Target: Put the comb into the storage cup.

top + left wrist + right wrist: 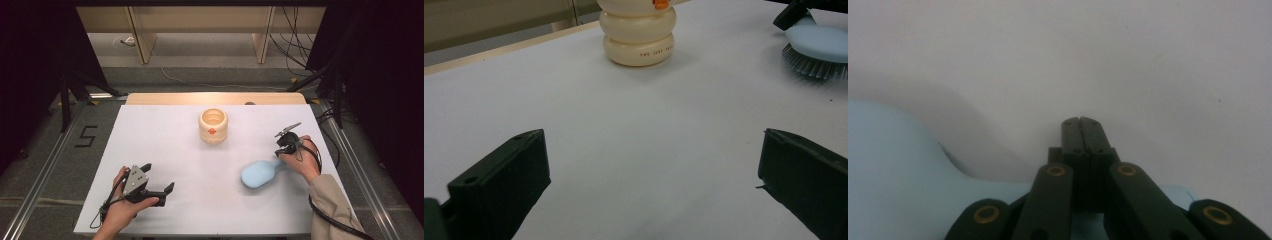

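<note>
Jaws on the right gripper [1081,121] are pressed together over the handle of a pale blue brush [258,173], whose head lies bristles down beside them. Wide apart, the left gripper [649,165] faces a cream jar [639,37] ahead. That narrow pinch could let the brush swivel if lifted.

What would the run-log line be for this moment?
left gripper: open, idle | right gripper: shut on brush handle | brush: bristles down | cream jar: untouched
</note>
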### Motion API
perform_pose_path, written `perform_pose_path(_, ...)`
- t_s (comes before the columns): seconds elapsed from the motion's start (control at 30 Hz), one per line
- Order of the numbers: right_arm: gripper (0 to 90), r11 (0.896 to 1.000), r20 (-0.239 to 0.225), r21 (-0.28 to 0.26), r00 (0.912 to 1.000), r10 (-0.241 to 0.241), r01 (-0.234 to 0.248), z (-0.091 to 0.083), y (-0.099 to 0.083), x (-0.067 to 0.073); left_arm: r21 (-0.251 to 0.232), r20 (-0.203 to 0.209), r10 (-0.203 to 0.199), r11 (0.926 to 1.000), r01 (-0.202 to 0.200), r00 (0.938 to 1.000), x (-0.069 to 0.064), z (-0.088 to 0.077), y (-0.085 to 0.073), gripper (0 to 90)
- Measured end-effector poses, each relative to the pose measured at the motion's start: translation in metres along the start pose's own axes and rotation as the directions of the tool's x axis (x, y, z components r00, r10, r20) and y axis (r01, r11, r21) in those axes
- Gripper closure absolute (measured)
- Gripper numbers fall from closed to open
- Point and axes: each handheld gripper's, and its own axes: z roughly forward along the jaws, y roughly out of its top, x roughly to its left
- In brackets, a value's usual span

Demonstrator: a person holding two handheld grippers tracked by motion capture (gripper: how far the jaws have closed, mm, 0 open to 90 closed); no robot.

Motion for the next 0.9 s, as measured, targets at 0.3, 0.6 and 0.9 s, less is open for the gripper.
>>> perform_pose_path(0.3, 90.0, 1.000, -0.015, 0.027, 0.9999, 0.005, -0.005, -0.010, -0.017, 0.003, 0.002, -0.002, -0.003, 1.0000, 0.003, 1.0000, 0.001, 0.000, 0.000, 0.0)
perform_pose_path(0.6, 90.0, 0.998, -0.042, 0.049, 0.9987, 0.029, -0.027, -0.020, -0.037, 0.011, 0.000, -0.003, -0.004, 1.0000, 0.004, 1.0000, 0.001, 0.000, 0.000, 0.0)
perform_pose_path(0.9, 90.0, 0.997, -0.070, 0.074, 0.9970, 0.033, -0.027, -0.026, -0.051, 0.020, 0.002, -0.001, -0.007, 1.0000, 0.007, 1.0000, 0.001, 0.000, 0.000, 0.0)
